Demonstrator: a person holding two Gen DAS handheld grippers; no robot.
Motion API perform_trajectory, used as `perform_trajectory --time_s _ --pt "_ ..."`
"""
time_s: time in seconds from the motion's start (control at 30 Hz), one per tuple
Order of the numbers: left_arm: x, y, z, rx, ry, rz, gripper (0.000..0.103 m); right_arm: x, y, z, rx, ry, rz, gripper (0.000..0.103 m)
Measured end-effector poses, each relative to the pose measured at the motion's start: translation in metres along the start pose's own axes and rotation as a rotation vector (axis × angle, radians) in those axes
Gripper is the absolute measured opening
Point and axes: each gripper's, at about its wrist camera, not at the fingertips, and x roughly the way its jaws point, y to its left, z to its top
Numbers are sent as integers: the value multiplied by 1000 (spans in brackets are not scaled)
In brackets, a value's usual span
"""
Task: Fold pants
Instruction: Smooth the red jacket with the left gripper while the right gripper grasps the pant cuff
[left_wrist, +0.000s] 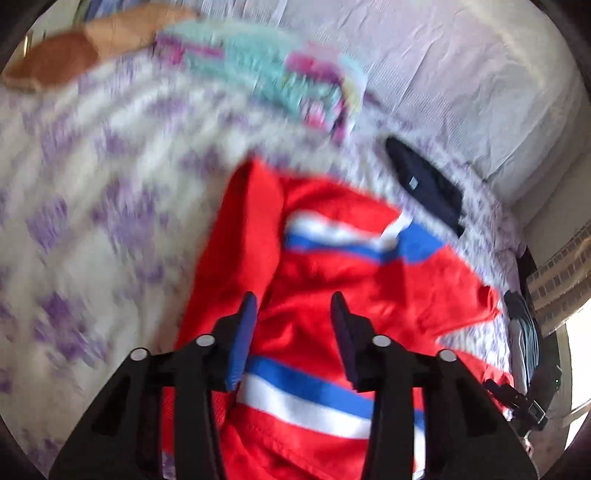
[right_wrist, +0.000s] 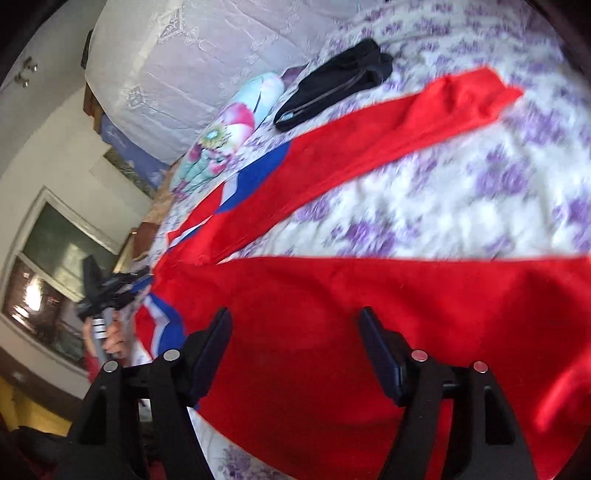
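Red pants (right_wrist: 332, 317) with blue and white stripes lie spread on a bed with a white and purple flowered cover (right_wrist: 461, 192). One leg runs to the far right; the other lies below my right gripper (right_wrist: 295, 317), which is open and empty just above the red cloth. In the left wrist view the pants (left_wrist: 332, 288) lie bunched near the waist with the stripes showing. My left gripper (left_wrist: 293, 301) is open and empty over them. The left gripper also shows in the right wrist view (right_wrist: 107, 295) at the bed's left edge.
A folded black garment (right_wrist: 332, 85) (left_wrist: 424, 184) lies on the bed beyond the pants. A colourful floral pillow (right_wrist: 229, 125) (left_wrist: 266, 81) lies near a white headboard cover (right_wrist: 192, 74). A window (right_wrist: 55, 266) is at the left. Both views are motion-blurred.
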Motion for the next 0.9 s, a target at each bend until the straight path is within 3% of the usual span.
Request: perform_trajectory --time_s 0.03,0.1,0.23,0.4,0.47,0.6,0.67,0.77,0.87,0.9 --pt "-3 -7 4 18 -15 -11 54 -3 9 6 -28 -11 -3 73" --pt "-4 -26 16 47 -30 -33 60 2 23 21 -63 -21 24 75" --pt "21 -58 30 99 -2 -22 60 34 68 52 -143 -9 119 82" --pt "78 -48 38 71 100 74 60 114 122 69 -283 106 149 83" --pt "95 -31 39 31 130 52 59 146 130 74 -291 165 151 83" --pt "94 -24 36 35 91 4 59 189 114 68 -238 281 122 84" --pt "91 -27 33 54 65 6 60 186 106 66 -218 240 201 83" --pt "75 -37 34 67 10 -12 60 169 102 74 -190 232 193 83" --pt "60 -54 37 121 -41 -17 78 130 87 102 -188 96 157 84" --pt "59 -56 38 132 -64 3 86 117 75 114 -171 42 116 89"
